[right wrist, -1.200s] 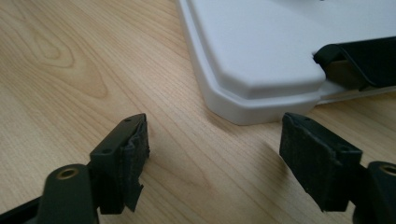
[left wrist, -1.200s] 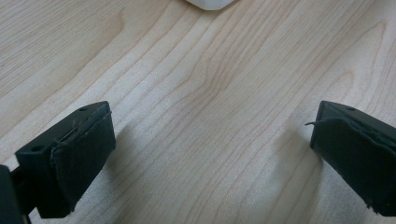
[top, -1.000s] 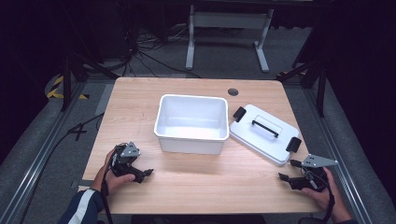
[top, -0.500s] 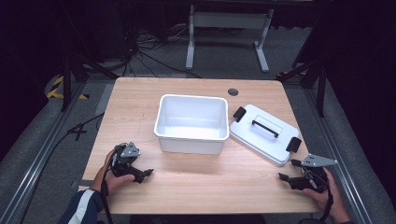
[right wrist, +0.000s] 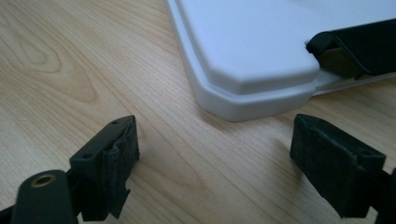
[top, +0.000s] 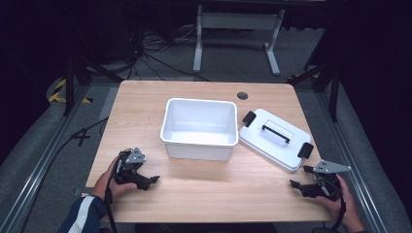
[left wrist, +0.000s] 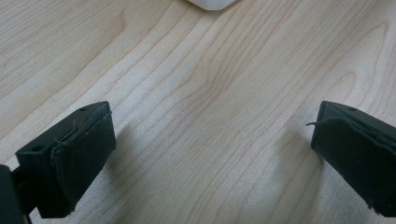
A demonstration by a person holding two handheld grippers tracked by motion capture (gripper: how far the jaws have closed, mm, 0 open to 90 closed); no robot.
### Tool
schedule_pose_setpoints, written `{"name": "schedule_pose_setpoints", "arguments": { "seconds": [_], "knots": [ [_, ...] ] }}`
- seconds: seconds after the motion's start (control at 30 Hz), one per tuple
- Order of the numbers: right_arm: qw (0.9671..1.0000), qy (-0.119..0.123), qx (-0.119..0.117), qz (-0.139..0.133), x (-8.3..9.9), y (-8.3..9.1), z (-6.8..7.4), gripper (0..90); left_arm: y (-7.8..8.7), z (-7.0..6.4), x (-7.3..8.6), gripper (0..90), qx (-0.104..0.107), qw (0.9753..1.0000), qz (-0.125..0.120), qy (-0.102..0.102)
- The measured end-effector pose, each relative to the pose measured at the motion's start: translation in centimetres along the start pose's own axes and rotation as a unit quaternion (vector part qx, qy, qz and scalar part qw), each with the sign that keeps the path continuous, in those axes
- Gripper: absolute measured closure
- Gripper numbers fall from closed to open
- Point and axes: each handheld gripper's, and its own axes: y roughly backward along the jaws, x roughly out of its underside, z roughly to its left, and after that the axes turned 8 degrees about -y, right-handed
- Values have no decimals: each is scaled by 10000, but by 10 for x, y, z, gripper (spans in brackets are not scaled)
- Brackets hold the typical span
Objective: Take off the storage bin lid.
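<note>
Bin (top: 199, 128) is set mid-worktop (top: 145, 104) with lid (top: 275, 139) beside it; left gripper (top: 151, 180) and right gripper (top: 295, 184), unmoved, are held with jaws wide apart, empty, work unstarted.

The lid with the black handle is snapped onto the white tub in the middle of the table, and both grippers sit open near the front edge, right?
Not quite. The lid is not on the white tub; it lies flat on the table to the tub's right, and the tub stands open, as the high view shows. The rest holds: the left gripper and right gripper are both open near the front edge.
</note>
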Motion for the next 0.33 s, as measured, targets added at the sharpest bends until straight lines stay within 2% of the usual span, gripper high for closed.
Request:
{"name": "schedule_pose_setpoints", "arguments": {
  "seconds": [0.33],
  "knots": [
    [10000,-10,15,-6,0,0,0,157,0,0,0,0,-47,10000,11,17]
  ]
}}
